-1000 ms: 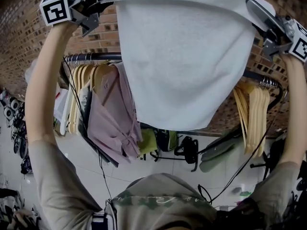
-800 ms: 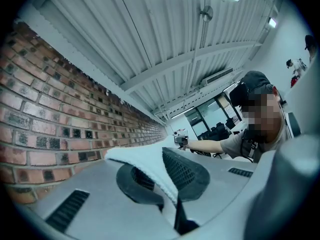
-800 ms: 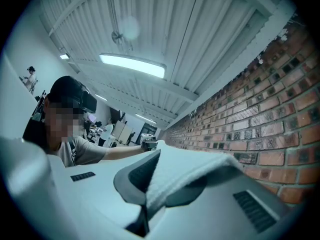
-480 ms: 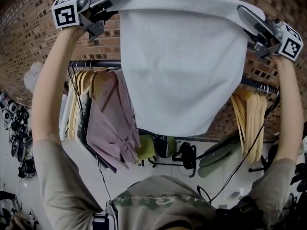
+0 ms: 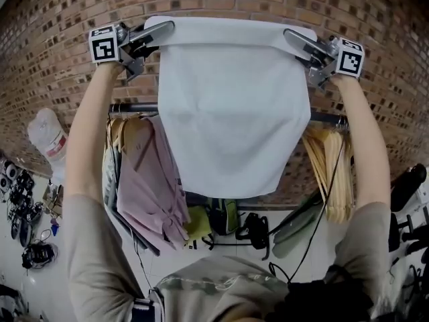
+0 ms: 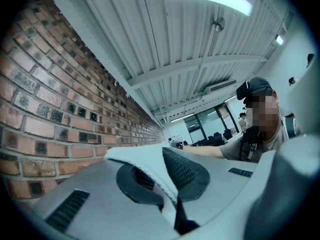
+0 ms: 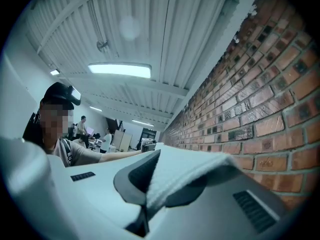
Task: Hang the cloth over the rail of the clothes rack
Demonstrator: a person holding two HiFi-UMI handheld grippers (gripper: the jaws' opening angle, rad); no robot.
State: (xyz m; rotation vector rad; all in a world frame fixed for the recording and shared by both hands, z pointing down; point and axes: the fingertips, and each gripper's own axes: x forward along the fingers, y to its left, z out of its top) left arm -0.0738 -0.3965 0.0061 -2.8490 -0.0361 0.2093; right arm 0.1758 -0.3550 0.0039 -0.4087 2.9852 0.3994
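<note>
Holding the cloth [image 5: 231,113] at 12, above the rail [image 5: 134,107], we're clamping its top corners w/ left gripper [image 5: 166,28] & right gripper [image 5: 291,36]. Lowering unevenly, it's prob sliding off.

Middle span of rail [image 5: 133,106] hidden behind cloth [image 5: 231,106]; only left and right ends show. Floor clutter [image 5: 27,250] at left edge cut off, too small to identify.
</note>
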